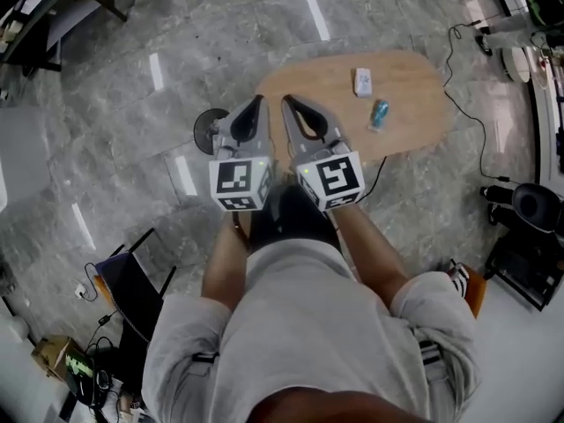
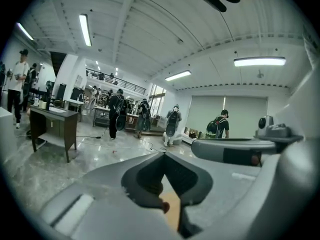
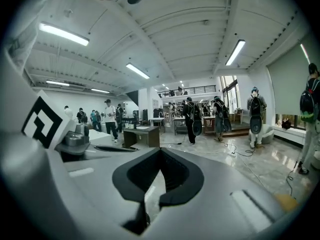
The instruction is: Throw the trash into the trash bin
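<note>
In the head view a wooden oval table stands ahead of me. A white crumpled packet and a teal can lie on it. A dark round bin sits on the floor by the table's left end. My left gripper and right gripper are held side by side in front of my body, above the table's near-left edge. Both are shut with nothing between the jaws. The left gripper and the right gripper point out level across the hall.
A black cable runs over the floor right of the table, near a black stand. A dark case and boxes lie at my left. A dark desk and several standing people fill the hall ahead.
</note>
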Demonstrator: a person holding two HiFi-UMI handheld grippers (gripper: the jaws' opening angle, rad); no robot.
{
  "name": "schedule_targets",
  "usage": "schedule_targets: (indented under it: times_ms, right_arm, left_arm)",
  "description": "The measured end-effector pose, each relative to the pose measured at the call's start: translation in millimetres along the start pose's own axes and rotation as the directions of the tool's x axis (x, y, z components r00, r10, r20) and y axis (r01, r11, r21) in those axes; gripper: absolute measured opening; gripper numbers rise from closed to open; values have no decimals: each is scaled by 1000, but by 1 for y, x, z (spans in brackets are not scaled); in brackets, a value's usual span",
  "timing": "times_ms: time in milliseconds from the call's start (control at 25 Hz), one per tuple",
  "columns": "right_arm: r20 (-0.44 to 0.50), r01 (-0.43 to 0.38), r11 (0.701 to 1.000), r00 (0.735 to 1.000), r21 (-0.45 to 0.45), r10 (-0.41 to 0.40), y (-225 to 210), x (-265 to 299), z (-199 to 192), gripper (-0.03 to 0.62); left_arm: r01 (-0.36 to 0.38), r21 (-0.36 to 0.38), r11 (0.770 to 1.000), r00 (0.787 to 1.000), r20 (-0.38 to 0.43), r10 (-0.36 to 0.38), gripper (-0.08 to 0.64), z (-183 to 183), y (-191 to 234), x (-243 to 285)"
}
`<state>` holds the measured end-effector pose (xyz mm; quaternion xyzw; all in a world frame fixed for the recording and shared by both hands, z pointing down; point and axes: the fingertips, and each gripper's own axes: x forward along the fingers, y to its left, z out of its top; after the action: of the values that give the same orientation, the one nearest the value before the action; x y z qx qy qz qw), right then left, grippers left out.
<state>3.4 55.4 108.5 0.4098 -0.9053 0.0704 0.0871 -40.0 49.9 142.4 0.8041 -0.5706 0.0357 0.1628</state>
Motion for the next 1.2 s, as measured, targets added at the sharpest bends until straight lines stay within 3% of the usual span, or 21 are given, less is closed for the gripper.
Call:
schedule_targets:
  times_ms: [240,360,520,600,880,1200]
  right_arm:
    - [-52,138,990,989,35,-136,-36,-23,-16,6]
    - [-97,232,973,969,21,-229,-61,-37,-31,6]
    - [-144,324,945,938,45,-314,-94,-45,-61,6]
    - [-177,360,931,922,60,-345,-115,-57,-76,6]
    - [-286,402,912,886,84,-364,-193,-79,-146,6]
    - [-376,426,895,857,131,-353,-292,-109,-225,6]
  left_arm:
    - [140,-10,990,990,-31,-140,18,-3,-39,20]
    - [221,-42,974,973,-52,-224,18,-14,-58,38]
    - [284,0,959,953,-114,-282,18,-40,-68,62]
    - [316,-18,949,940,-131,-316,18,-49,-83,76]
    - [334,-49,941,915,-224,-336,18,-111,-129,140]
    - [373,-31,927,861,-362,-358,18,-197,-201,231]
